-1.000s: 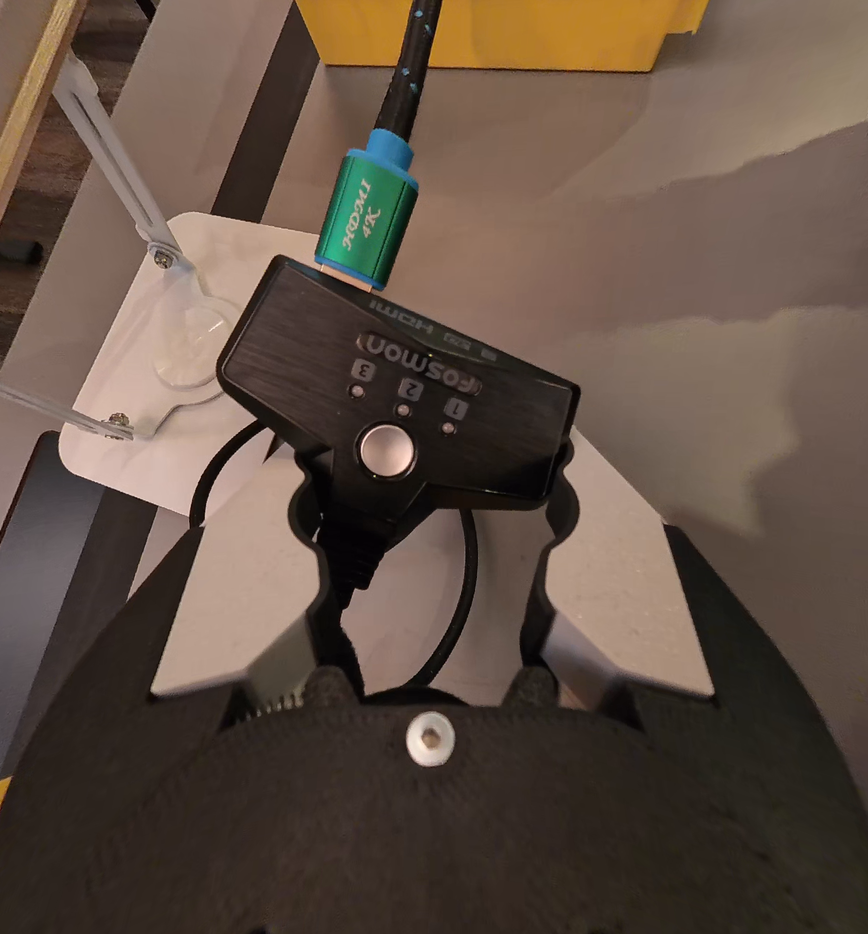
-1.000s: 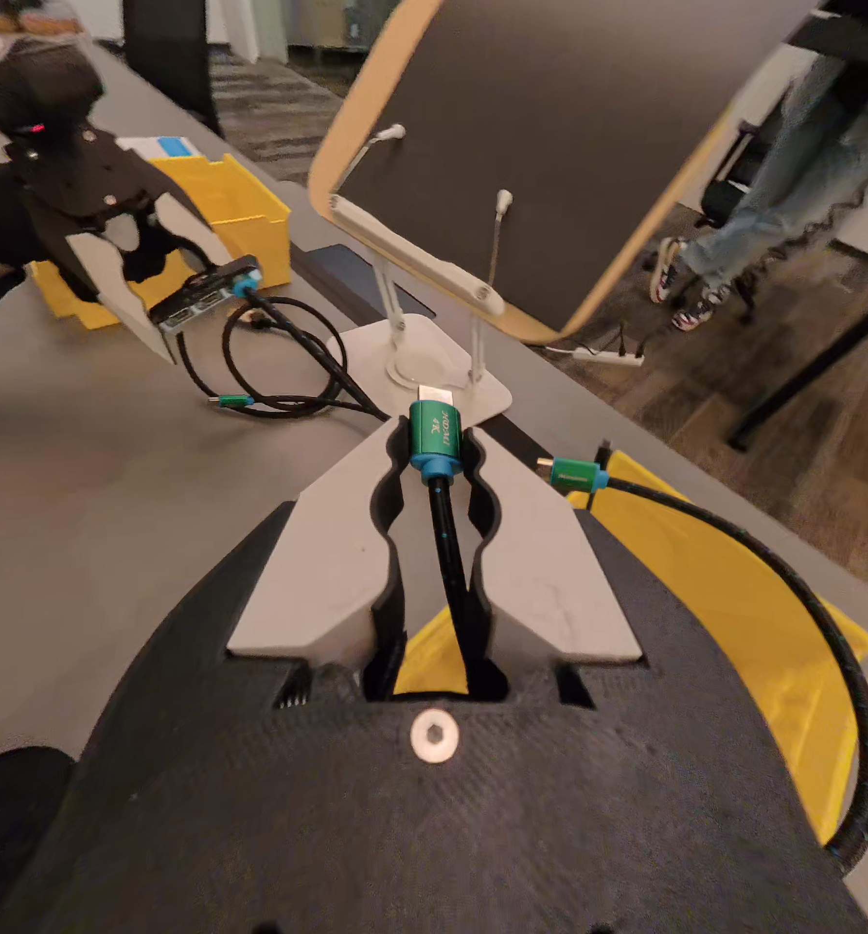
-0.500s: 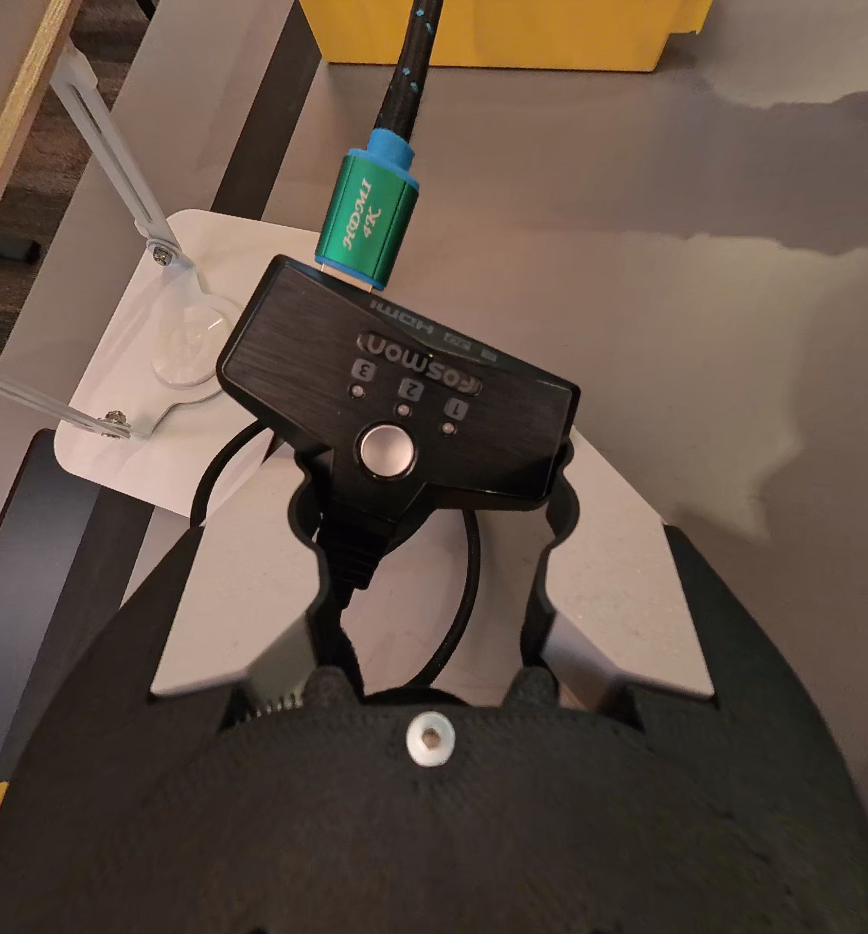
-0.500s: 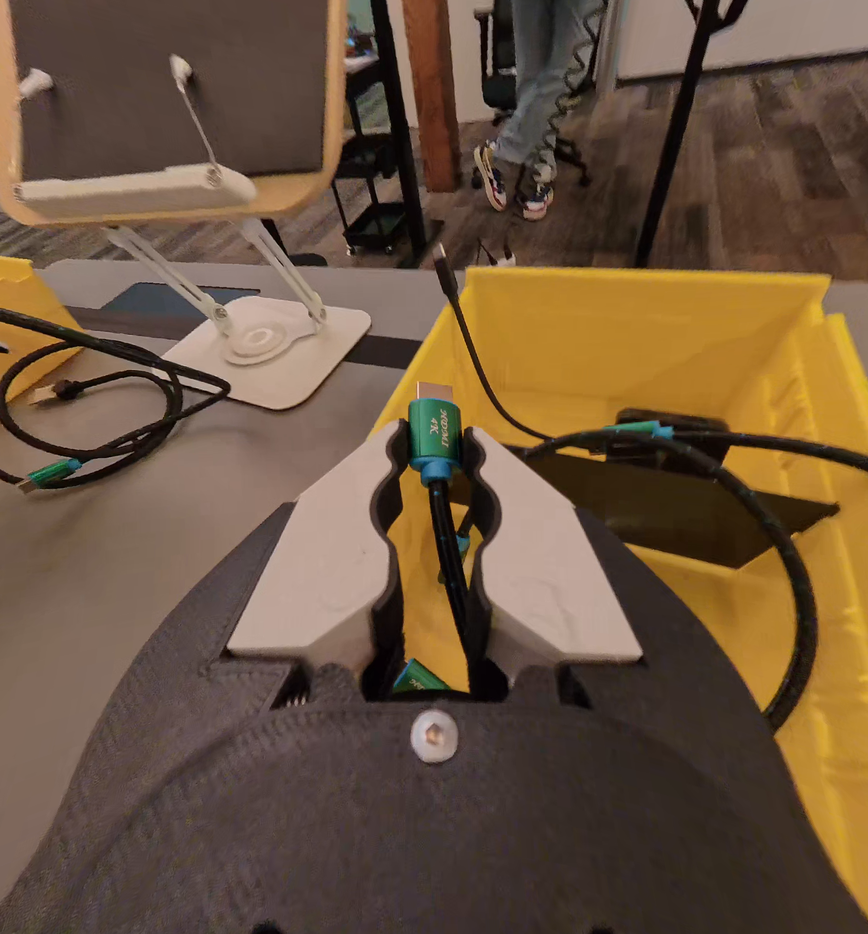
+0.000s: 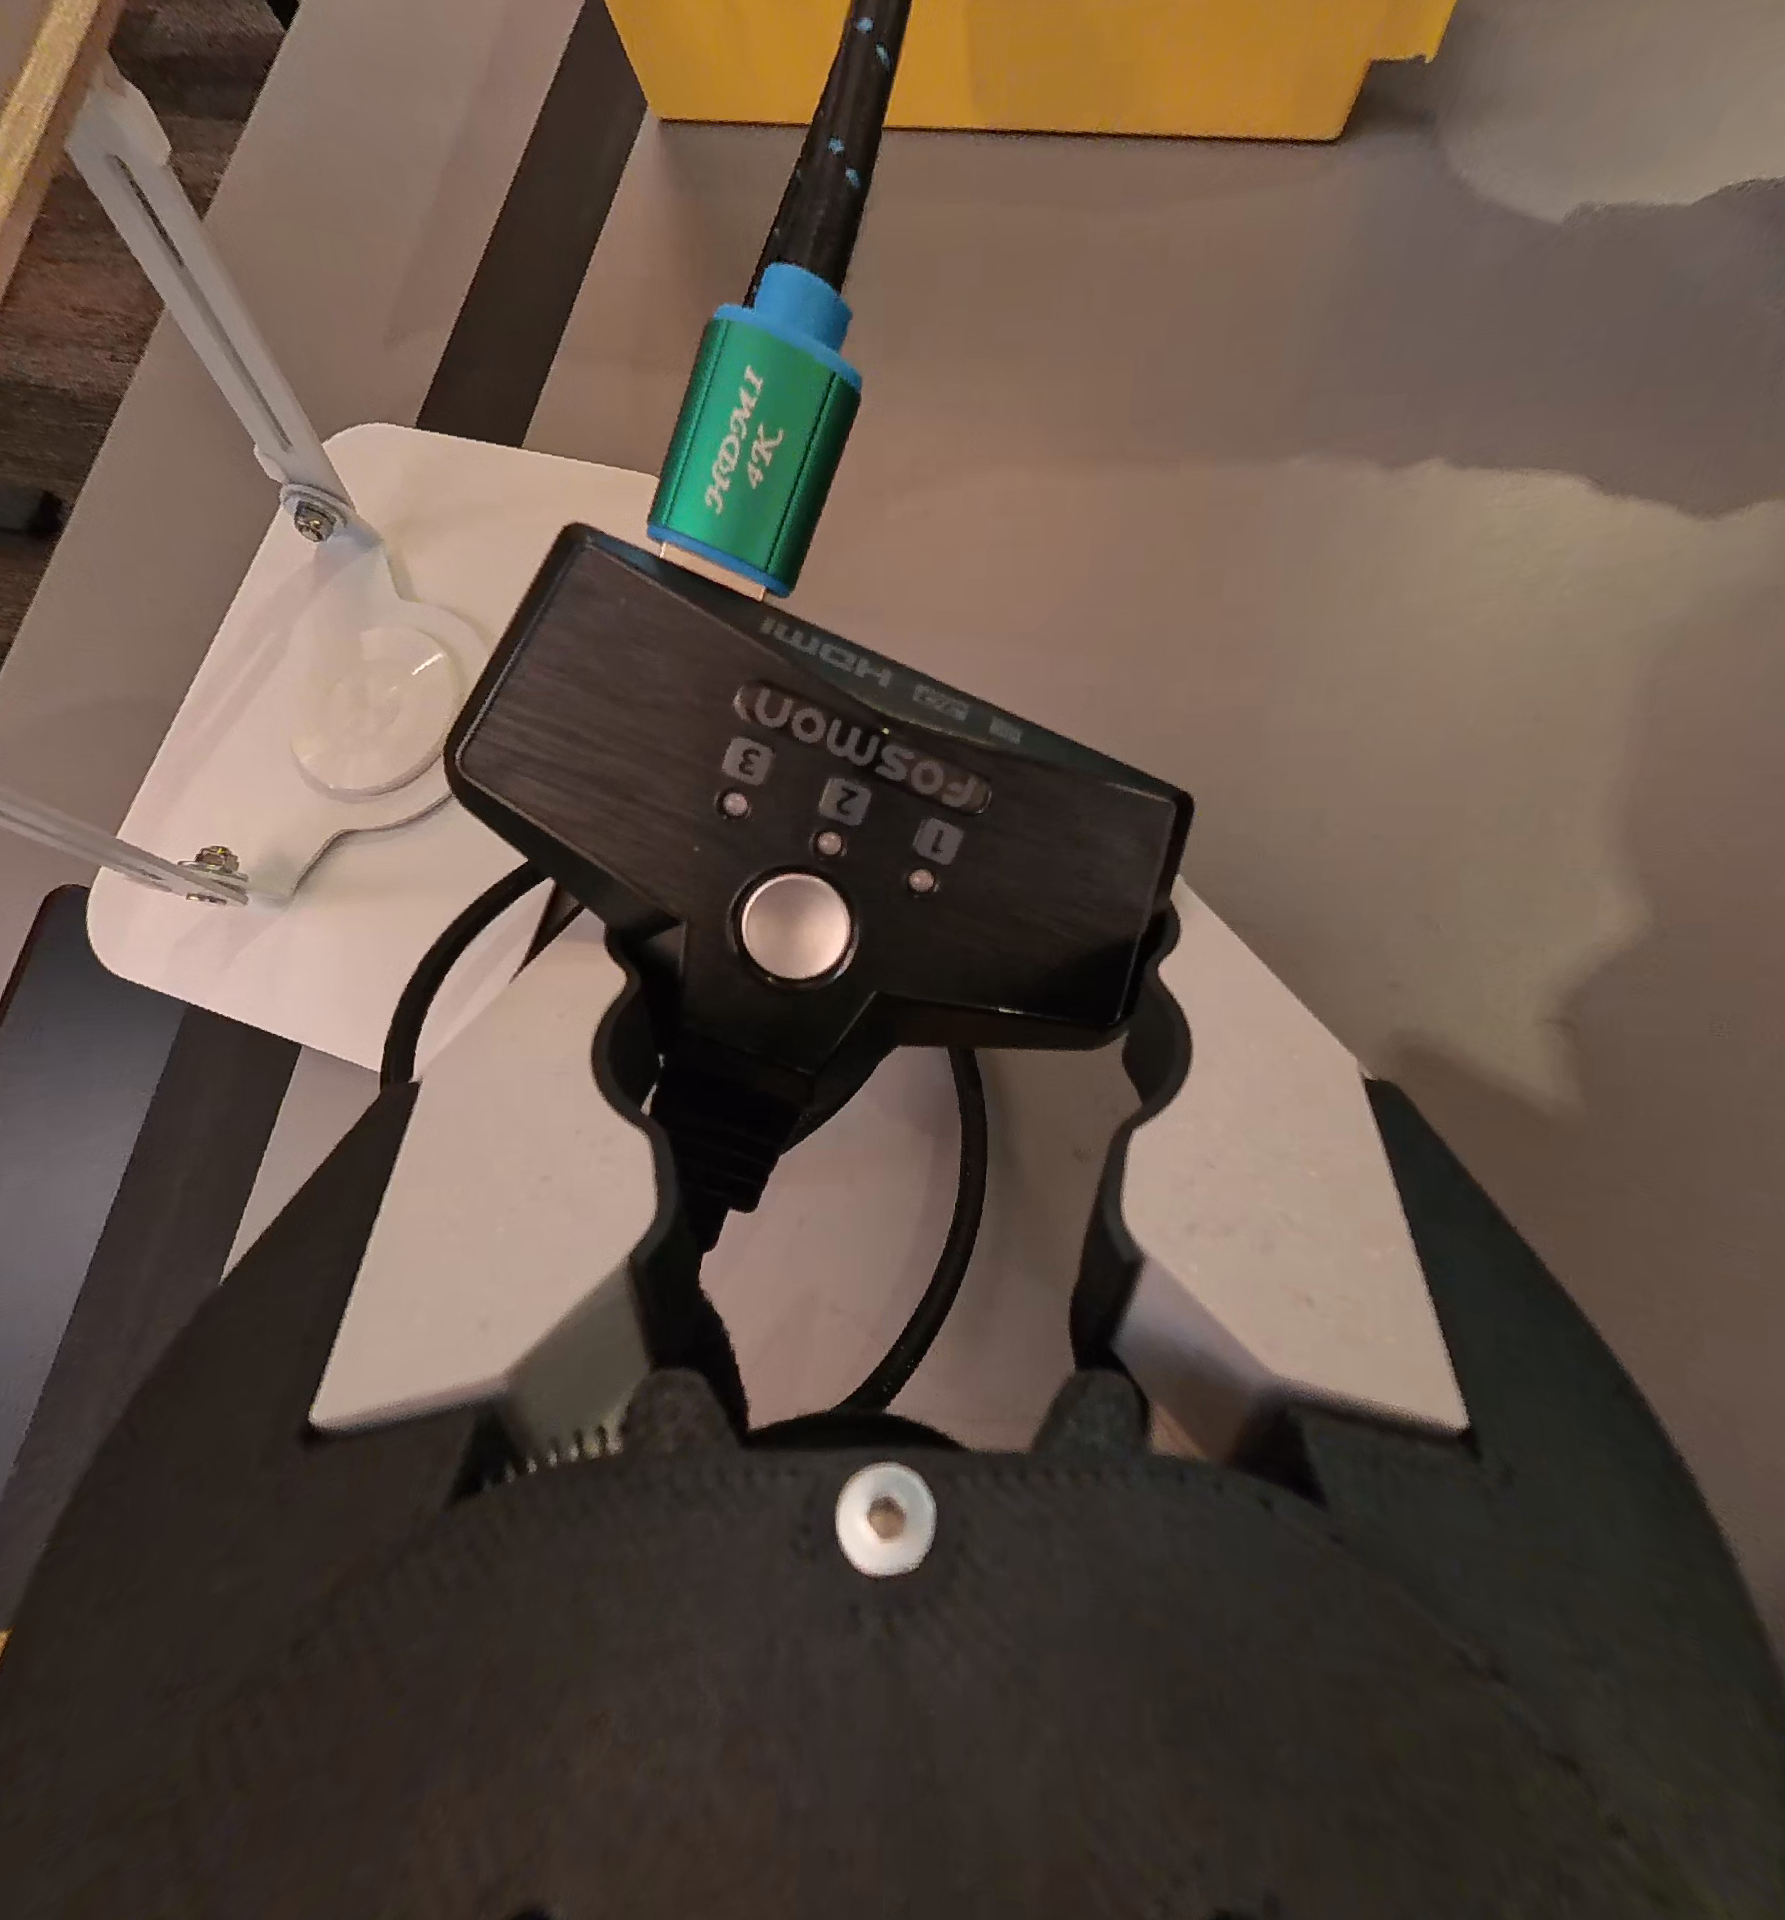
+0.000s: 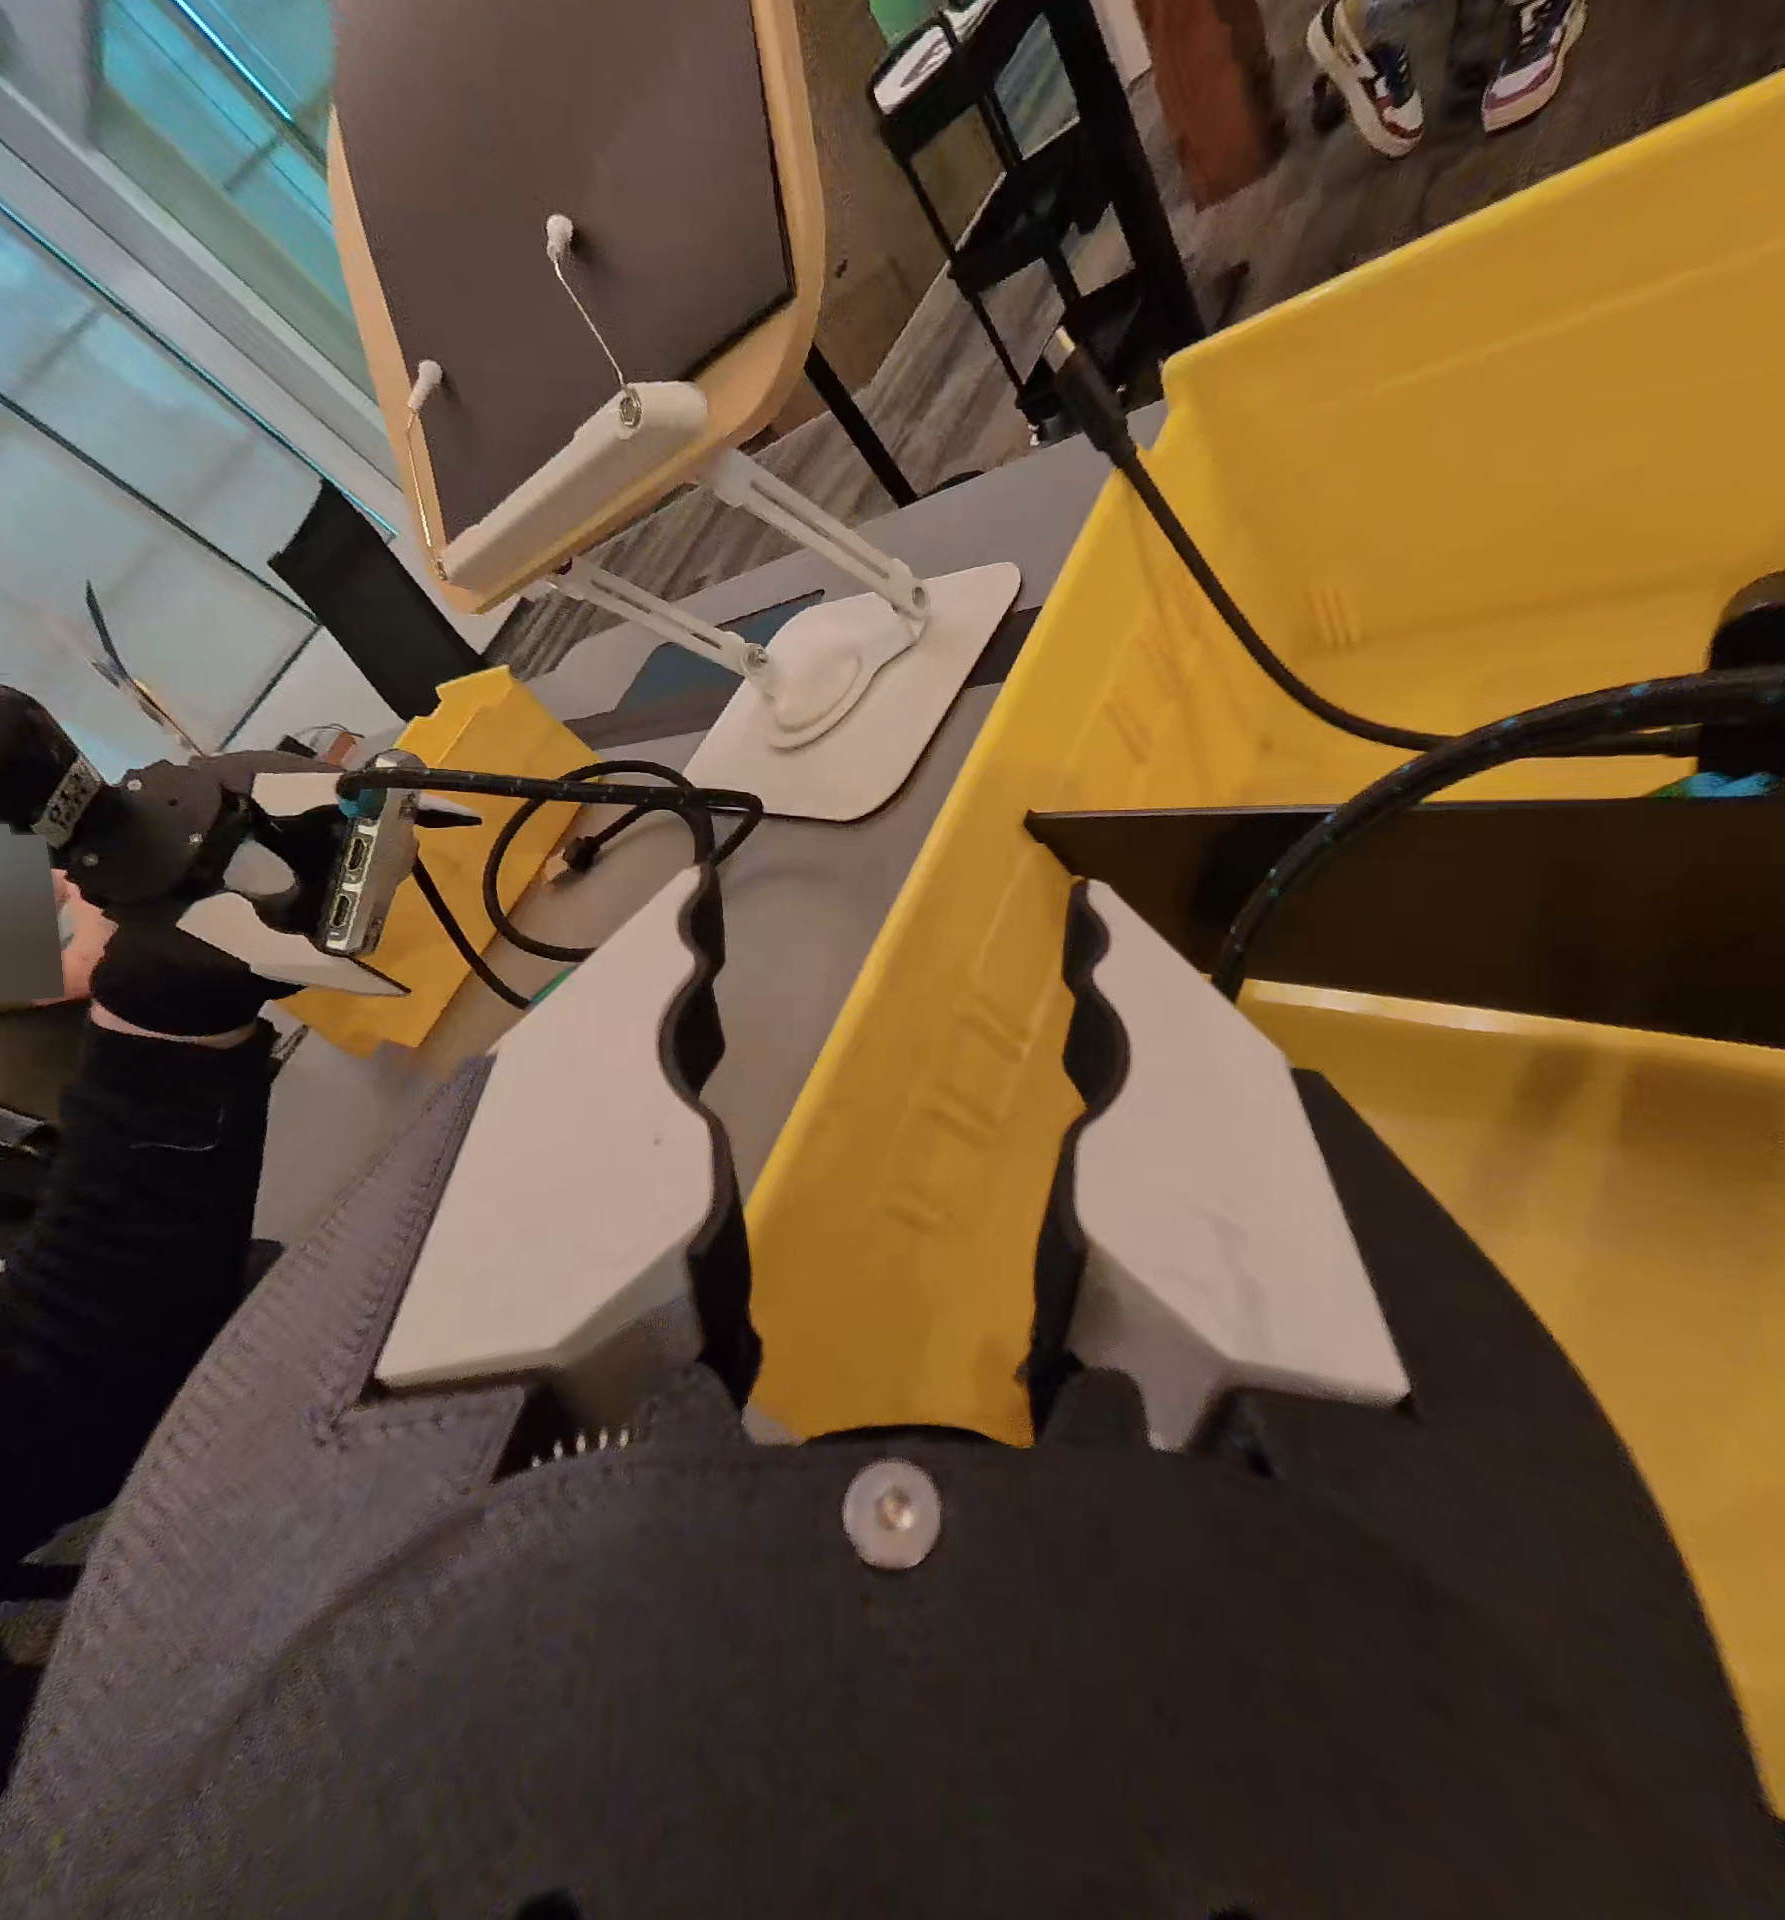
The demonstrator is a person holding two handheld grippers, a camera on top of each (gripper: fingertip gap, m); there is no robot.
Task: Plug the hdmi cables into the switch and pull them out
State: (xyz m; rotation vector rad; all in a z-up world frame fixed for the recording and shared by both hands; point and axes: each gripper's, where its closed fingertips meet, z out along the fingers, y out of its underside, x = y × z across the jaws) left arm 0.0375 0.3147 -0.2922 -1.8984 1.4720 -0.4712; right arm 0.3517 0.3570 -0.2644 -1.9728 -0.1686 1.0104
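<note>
My left gripper (image 5: 883,961) is shut on the black HDMI switch (image 5: 815,810) and holds it above the grey table. A green HDMI plug (image 5: 758,473) with a blue collar and braided black cable sits in the switch's left port. In the right wrist view the switch (image 6: 368,868) shows far left in the left gripper (image 6: 332,878), with two ports bare. My right gripper (image 6: 888,914) is open and empty, its jaws astride the wall of a yellow bin (image 6: 971,1039). A braided black cable (image 6: 1387,769) lies in that bin.
A white stand base (image 5: 275,748) lies left of the switch, and it shows in the right wrist view (image 6: 846,696) with a tilted board (image 6: 576,260). A second yellow bin (image 6: 472,862) is behind the left gripper. A black divider (image 6: 1490,914) crosses the near bin. Cable loops (image 6: 607,831) lie on the table.
My right gripper has opened and let go of the green HDMI plug at the yellow bin, then swung left. The left gripper and switch have stayed still.
</note>
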